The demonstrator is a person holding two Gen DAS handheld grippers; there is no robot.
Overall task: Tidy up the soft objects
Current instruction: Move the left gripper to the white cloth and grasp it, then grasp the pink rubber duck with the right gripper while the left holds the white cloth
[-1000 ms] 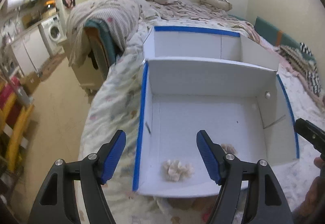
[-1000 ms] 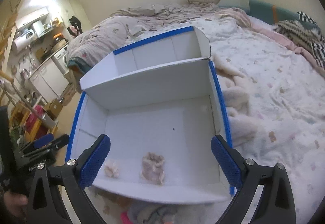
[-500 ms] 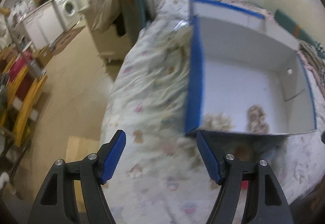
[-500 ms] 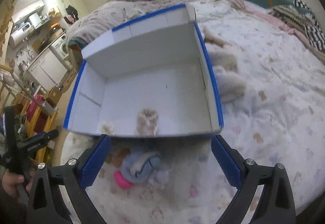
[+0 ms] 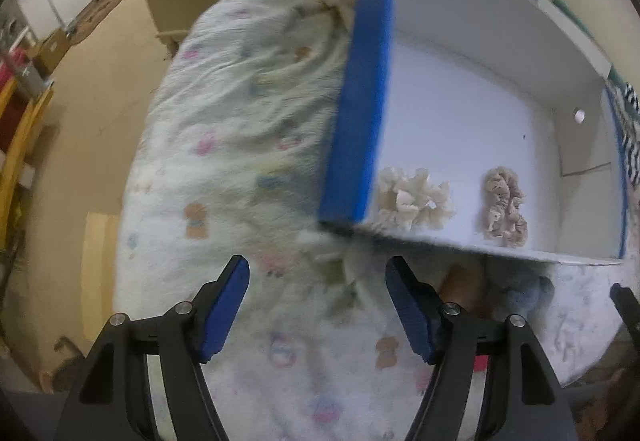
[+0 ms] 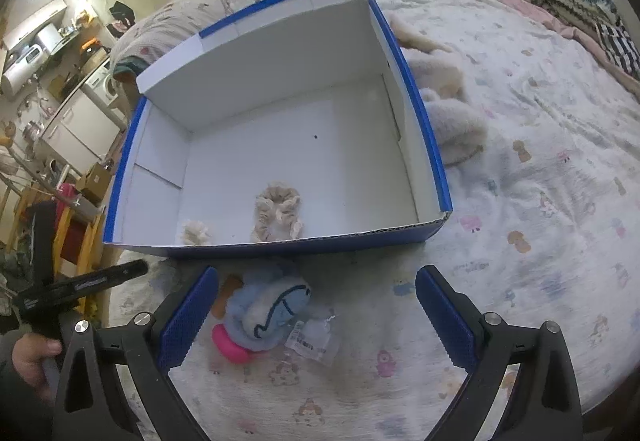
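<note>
Blue-and-white plush toy with pink base (image 6: 266,315) lies on the bed (image 6: 540,241), just outside the blue-edged white cardboard box (image 6: 424,121). Right tongs (image 6: 316,317) nearer, wide open, empty, toy toward the left finger. Left tongs (image 5: 318,305) open, empty.

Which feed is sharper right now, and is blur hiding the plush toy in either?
Right wrist view: sharp, plush toy clear in front of the box. Left wrist view: bedspread motion-smeared, toy only a blurry blue patch below the box; the scrunchies inside stay readable.
</note>
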